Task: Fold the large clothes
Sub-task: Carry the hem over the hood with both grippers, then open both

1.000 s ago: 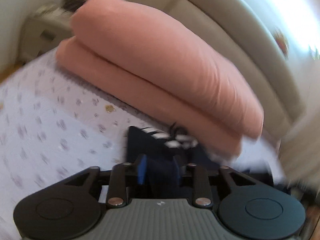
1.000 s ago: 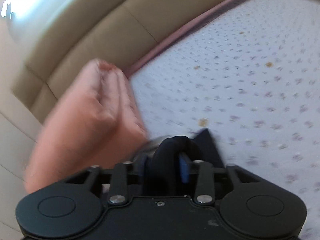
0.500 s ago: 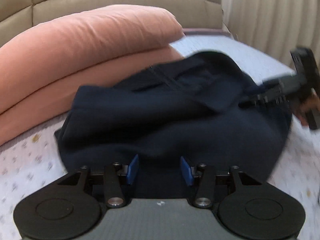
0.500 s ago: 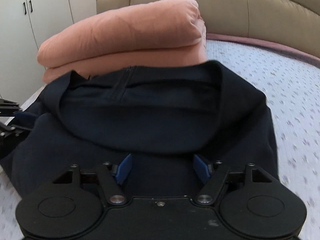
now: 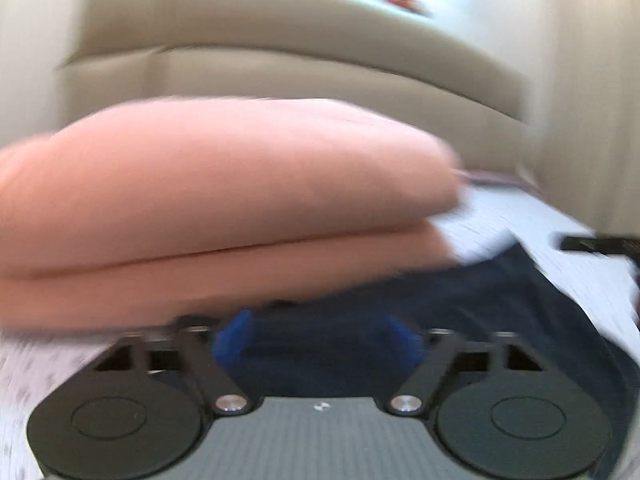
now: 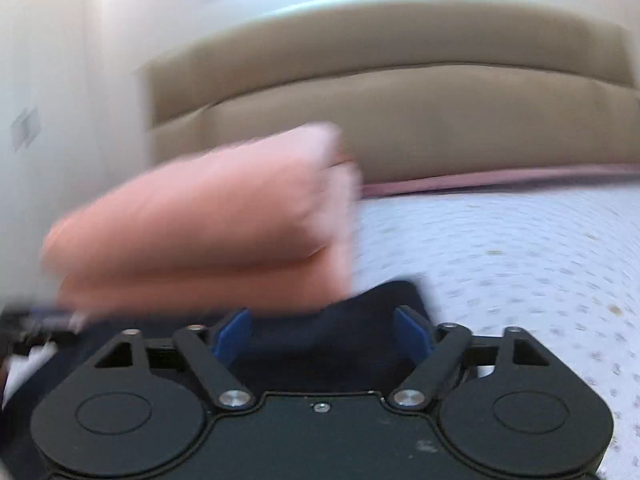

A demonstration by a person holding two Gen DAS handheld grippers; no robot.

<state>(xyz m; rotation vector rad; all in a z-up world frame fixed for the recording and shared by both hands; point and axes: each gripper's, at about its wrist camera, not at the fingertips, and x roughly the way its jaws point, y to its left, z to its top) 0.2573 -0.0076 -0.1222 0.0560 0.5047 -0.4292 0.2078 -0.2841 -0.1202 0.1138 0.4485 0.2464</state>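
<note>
- Your left gripper (image 5: 318, 338) has its jaws opening wide; the navy garment (image 5: 480, 312) lies under and between them, unpinched.
- Your right gripper (image 6: 322, 334) is opening too, and the garment (image 6: 360, 320) sags between its blue pads (image 6: 232, 334) without being gripped.
- The garment lies on the bedsheet (image 6: 520, 248), its far edge at twelve o'clock against the pink stack (image 5: 220, 200).
- Risk: both views are blurred; pull away fast and a pad may snag the cloth, dragging the fold apart.
- Risk: pushing toward twelve o'clock could shove the garment under the stack or topple it.
</note>
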